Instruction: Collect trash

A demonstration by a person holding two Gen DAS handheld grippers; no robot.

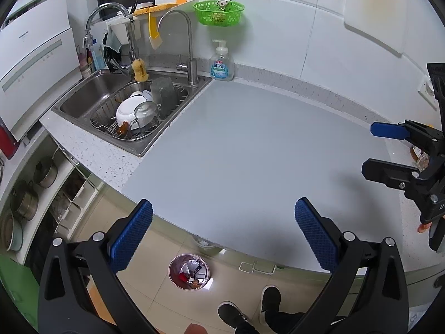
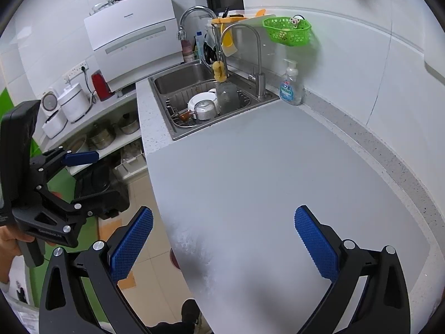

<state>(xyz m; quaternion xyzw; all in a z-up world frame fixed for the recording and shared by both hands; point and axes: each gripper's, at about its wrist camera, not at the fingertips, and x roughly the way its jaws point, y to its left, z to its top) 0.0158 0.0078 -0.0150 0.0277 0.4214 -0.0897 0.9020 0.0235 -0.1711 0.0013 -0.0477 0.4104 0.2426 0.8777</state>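
Left gripper: our left black gripper with blue textured pads [image 1: 224,233] hangs over the near edge of the counter, jaws spread wide, nothing between them. It also shows from the side in the right wrist view [image 2: 83,178], with a hand [image 2: 11,240] on its grip.
Right gripper: our right black gripper with blue textured pads [image 2: 224,235] is over the counter surface, jaws just as wide apart, nothing held. In the left wrist view it pokes in from the right edge [image 1: 381,150].
Trash bin: the round shiny metal bin [image 1: 189,271] sits on the beige tile floor just below the counter edge, with crumpled foil and some red and dark scraps inside.
Feet: two dark shoes [image 1: 250,307] stand on the floor right beside the bin.
Counter: the pale grey countertop [image 1: 250,144] stretches out in front of us.
Sink: the stainless steel sink [image 1: 91,89] is off to the left, holding a wire rack with a white bowl [image 1: 126,112] and a clear glass jar [image 1: 147,112].
Soap: a clear pump bottle with a blue label [image 1: 221,64] stands at the back wall, next to the tap.
Basket: a bright green plastic basket [image 1: 219,12] hangs on the white tiles above the bottle.
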